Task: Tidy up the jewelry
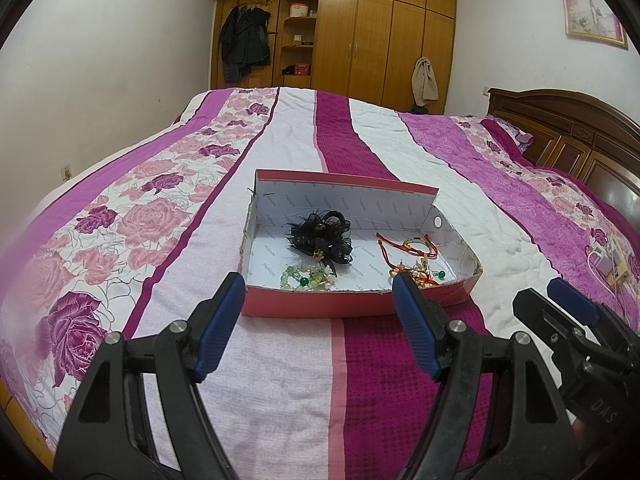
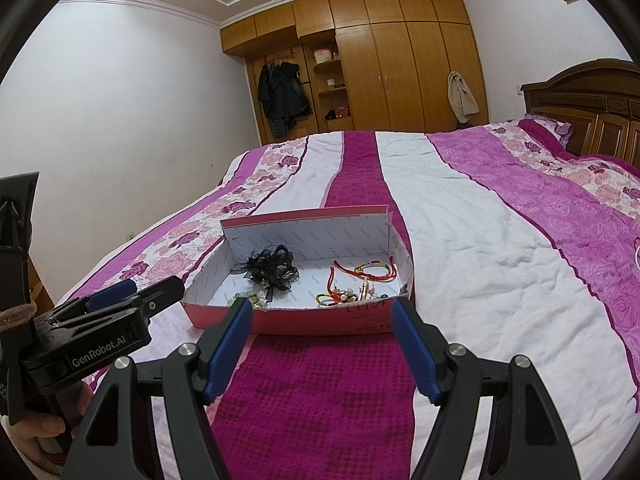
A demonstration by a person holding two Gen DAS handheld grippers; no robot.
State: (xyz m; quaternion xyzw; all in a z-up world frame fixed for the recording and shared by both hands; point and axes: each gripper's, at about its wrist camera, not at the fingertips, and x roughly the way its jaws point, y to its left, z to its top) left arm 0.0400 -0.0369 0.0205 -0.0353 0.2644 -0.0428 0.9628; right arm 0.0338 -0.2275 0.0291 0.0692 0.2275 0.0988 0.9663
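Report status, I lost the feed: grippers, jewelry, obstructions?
Left gripper and right gripper open, empty, short of the box. Jewelry in the box. Nothing in the way.

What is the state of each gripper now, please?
Left gripper: open, holding nothing, just short of the box.
Right gripper: open, holding nothing.
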